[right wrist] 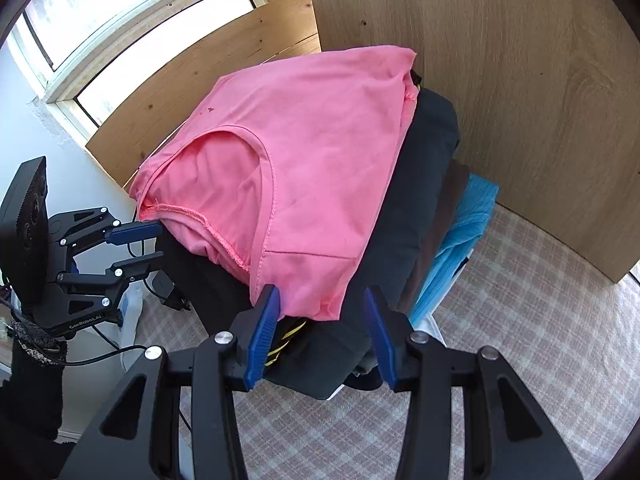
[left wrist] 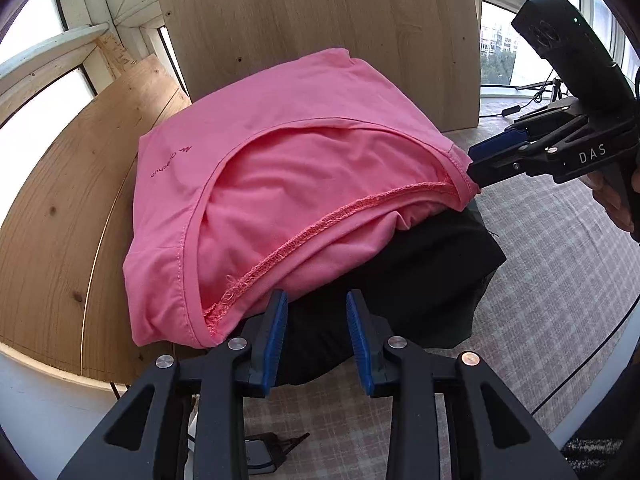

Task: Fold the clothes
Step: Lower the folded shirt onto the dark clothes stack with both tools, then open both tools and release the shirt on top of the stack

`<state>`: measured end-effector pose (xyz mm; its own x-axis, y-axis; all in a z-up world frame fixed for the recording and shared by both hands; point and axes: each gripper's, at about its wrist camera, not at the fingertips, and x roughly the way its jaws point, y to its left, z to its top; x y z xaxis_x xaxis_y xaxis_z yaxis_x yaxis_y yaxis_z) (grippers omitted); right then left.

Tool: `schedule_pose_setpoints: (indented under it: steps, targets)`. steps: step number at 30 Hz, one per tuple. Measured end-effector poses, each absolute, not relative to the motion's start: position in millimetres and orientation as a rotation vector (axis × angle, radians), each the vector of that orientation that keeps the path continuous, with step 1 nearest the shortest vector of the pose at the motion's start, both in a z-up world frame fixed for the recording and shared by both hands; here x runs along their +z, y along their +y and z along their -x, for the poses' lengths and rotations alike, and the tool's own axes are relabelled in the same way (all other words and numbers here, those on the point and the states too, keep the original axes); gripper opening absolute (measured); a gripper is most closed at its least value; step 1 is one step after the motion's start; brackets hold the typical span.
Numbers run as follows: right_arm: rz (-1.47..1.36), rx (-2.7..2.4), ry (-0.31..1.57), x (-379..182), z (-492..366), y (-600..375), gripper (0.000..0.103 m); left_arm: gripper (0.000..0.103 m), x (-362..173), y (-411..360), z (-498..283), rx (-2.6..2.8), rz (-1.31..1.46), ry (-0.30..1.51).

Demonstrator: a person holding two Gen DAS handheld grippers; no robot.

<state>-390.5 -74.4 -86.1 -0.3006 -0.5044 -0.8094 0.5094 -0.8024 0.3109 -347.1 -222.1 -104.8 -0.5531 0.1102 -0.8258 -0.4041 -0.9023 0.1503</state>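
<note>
A folded pink shirt [right wrist: 296, 168] tops a stack of dark clothes [right wrist: 416, 208] on a checked bed cover [right wrist: 520, 340]. The left gripper [left wrist: 316, 336] stands with jaws released at the pile's near edge; the right gripper [right wrist: 322, 332], jaws likewise parted, holds nothing beside it.

Both wrist views closely share pink shirt [left wrist: 248, 184].
</note>
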Motion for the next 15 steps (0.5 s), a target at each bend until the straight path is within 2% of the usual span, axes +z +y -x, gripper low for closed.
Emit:
schedule_pose_setpoints:
  steps: [4, 6, 8, 11, 12, 13, 15]
  targets:
    - [-1.31, -2.106, -0.056, -83, 389, -70, 0.043, 0.007, -109, -222, 358, 2.483, 1.294, 0.48]
    - [-1.309, -2.086, -0.093, -82, 388, -68, 0.044, 0.002, -108, -224, 359, 2.482, 1.287, 0.478]
    - [-1.312, -2.074, -0.085, -84, 388, -71, 0.048, 0.001, -105, -225, 360, 2.482, 1.282, 0.483]
    - [-1.327, -2.046, -0.049, -91, 388, -82, 0.047, 0.001, -101, -226, 361, 2.484, 1.274, 0.506]
    - [-1.329, -2.029, -0.056, -92, 389, -85, 0.038, 0.001, -100, -227, 360, 2.489, 1.27, 0.511]
    - [-1.327, -2.027, -0.058, -89, 389, -86, 0.009, 0.001, -96, -230, 360, 2.5, 1.262, 0.516]
    - [-1.32, -2.026, -0.061, -80, 390, -88, 0.007, 0.001, -87, -235, 356, 2.521, 1.241, 0.521]
